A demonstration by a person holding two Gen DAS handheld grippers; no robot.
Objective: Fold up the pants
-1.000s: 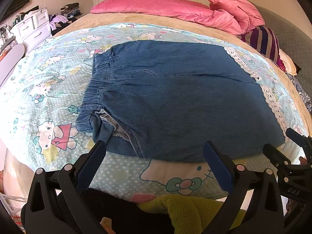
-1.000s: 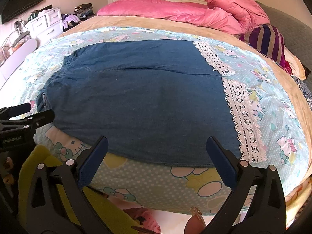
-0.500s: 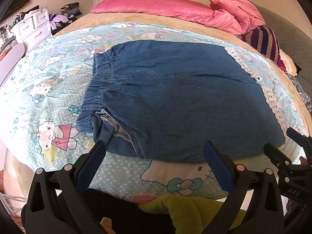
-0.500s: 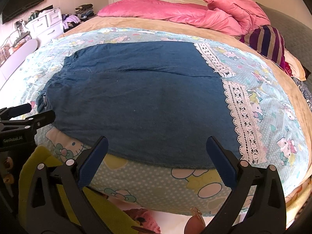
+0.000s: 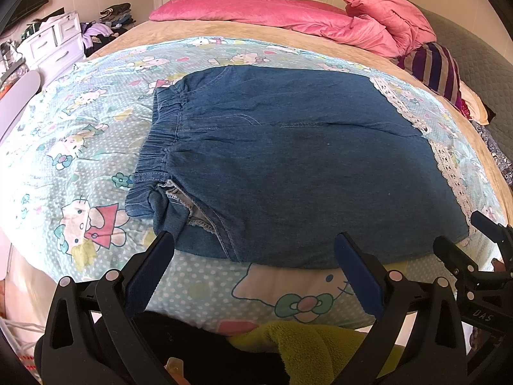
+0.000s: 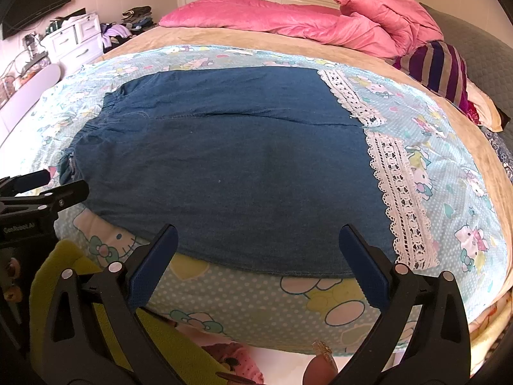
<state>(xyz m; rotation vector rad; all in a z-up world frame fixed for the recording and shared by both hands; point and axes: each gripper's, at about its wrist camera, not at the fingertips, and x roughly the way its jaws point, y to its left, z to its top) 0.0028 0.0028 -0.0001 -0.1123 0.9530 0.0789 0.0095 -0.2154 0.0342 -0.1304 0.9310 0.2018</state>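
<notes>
Blue denim pants (image 5: 288, 166) lie flat on the cartoon-print bedspread (image 5: 80, 147), elastic waistband to the left, white lace hems (image 6: 400, 199) to the right. They also show in the right wrist view (image 6: 224, 176). My left gripper (image 5: 253, 253) is open and empty, just short of the pants' near edge by the waistband end. My right gripper (image 6: 256, 247) is open and empty, at the near edge by the leg end. Each gripper shows at the edge of the other's view.
A pink duvet and pillows (image 5: 288, 12) lie at the head of the bed. A striped cushion (image 5: 436, 70) sits at the right. White drawers (image 5: 54, 41) stand at the left. A yellow-green cloth (image 5: 314, 343) hangs below the grippers.
Both grippers have drifted very slightly; the pants have not moved.
</notes>
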